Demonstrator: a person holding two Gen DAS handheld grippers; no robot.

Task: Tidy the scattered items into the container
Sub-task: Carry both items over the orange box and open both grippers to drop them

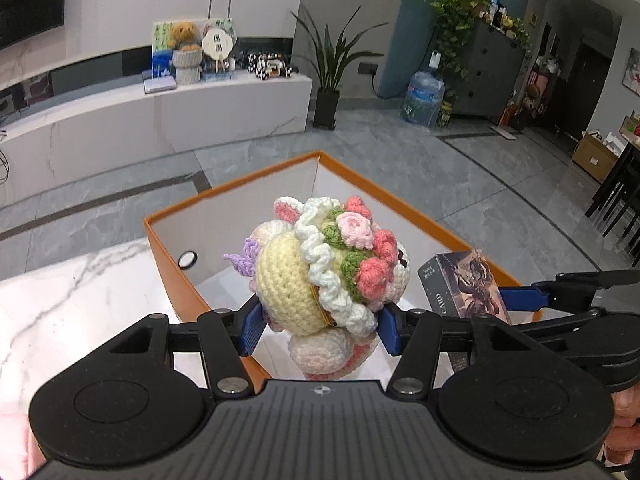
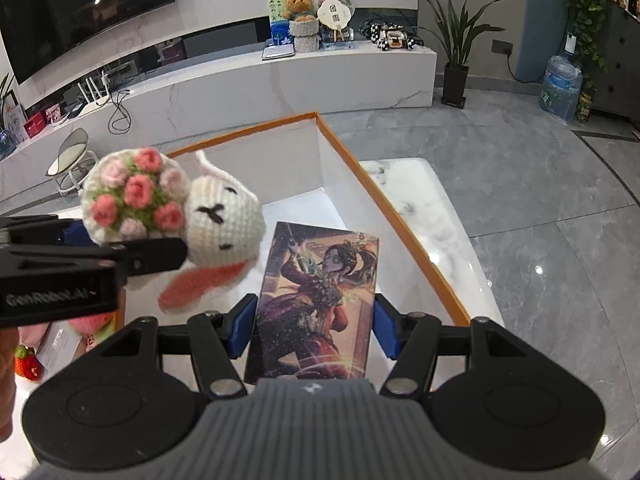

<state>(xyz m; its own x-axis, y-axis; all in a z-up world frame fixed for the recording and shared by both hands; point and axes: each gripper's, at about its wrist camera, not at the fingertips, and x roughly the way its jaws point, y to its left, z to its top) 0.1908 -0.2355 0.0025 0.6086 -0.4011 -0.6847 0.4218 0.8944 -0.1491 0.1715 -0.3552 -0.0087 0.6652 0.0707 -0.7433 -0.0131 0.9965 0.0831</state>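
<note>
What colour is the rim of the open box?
Orange; the box rim shows best in the right wrist view.

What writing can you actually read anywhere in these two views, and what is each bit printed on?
"GenRobot.AI": on the side of the left gripper, seen from the right wrist view.
"CARD": on the spine of the card box that the right gripper holds; the smaller print above it is too blurred to read.
Round fan on the TV bench: marks too small to read.
Water jug label: blurred, unreadable.
</note>
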